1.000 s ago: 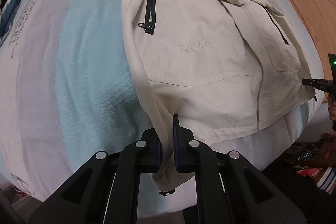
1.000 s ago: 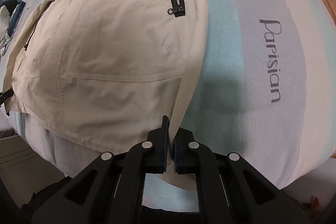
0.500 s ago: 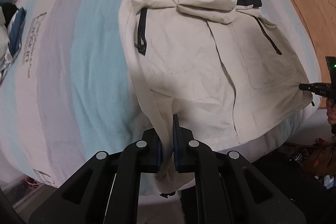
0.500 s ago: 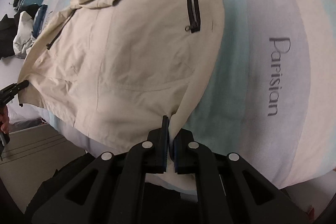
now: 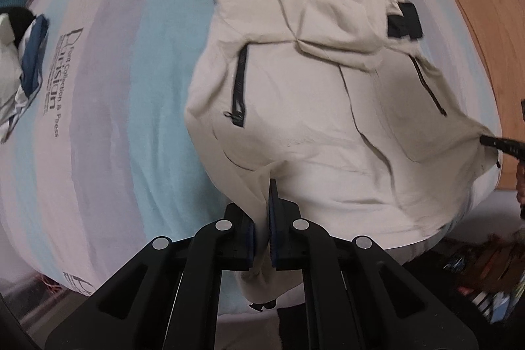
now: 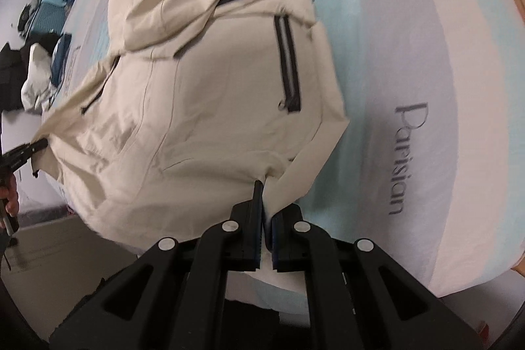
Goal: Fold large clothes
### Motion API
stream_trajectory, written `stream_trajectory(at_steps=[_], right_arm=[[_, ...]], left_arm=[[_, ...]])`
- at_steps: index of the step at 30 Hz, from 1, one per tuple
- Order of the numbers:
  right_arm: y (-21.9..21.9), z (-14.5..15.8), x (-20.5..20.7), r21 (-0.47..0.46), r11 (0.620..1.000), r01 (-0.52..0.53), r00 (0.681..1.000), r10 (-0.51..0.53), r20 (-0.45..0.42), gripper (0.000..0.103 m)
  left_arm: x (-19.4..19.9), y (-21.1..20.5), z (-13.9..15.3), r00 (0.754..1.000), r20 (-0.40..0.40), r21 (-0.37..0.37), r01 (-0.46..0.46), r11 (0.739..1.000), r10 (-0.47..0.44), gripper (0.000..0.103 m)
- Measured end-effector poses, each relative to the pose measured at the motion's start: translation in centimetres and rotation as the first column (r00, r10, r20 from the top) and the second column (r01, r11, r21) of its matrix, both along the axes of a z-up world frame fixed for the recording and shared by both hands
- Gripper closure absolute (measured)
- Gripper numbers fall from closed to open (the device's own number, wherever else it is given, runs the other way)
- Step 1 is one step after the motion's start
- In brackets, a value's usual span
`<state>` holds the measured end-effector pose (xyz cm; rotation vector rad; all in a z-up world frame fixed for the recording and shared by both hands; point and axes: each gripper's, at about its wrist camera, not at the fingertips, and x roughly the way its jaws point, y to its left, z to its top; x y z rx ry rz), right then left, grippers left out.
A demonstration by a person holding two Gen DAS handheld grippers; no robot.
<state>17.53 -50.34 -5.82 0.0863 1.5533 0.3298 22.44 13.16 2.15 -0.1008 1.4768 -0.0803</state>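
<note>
A cream hooded jacket with black zips lies front-up on the striped bed, its bottom hem lifted towards me; it also shows in the right wrist view. My left gripper is shut on one bottom corner of the hem. My right gripper is shut on the other bottom corner. Each gripper shows in the other's view: the right one at the far right, the left one at the far left. The hood is folded over the chest.
The bed sheet has pale blue, lilac and white stripes with printed words. A heap of other clothes lies at the bed's far side, also in the left wrist view. Wooden floor runs beside the bed.
Both grippers have risen and pulled back with the hem. The jacket's lower half has lifted off the bed and more of the whole jacket and hood is in view.
</note>
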Motion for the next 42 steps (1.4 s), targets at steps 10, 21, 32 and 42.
stream_trajectory(at_steps=[10, 21, 32, 42], right_arm=[[-0.2, 3.5, 4.9, -0.015, 0.999, 0.035, 0.997, -0.034, 0.066, 0.101], [0.8, 5.4, 11.3, -0.012, 0.999, 0.042, 0.993, -0.041, 0.107, 0.101], [1.1, 3.6, 18.2, 0.001, 0.996, 0.088, 0.992, -0.088, 0.086, 0.101], [2.2, 1.6, 23.6, -0.026, 0.994, 0.107, 0.992, -0.105, 0.074, 0.101]], left_arm=[[4.6, 3.4, 2.4, 0.998, 0.032, -0.064, -0.056, 0.996, 0.058, 0.098], [10.0, 4.5, 3.4, 0.998, 0.049, -0.075, -0.037, 0.997, 0.041, 0.098], [16.2, 5.5, 1.9, 0.997, 0.062, -0.063, -0.040, 0.997, 0.044, 0.098], [22.5, 5.4, -0.3, 0.998, 0.066, -0.016, -0.019, 1.000, 0.020, 0.099]])
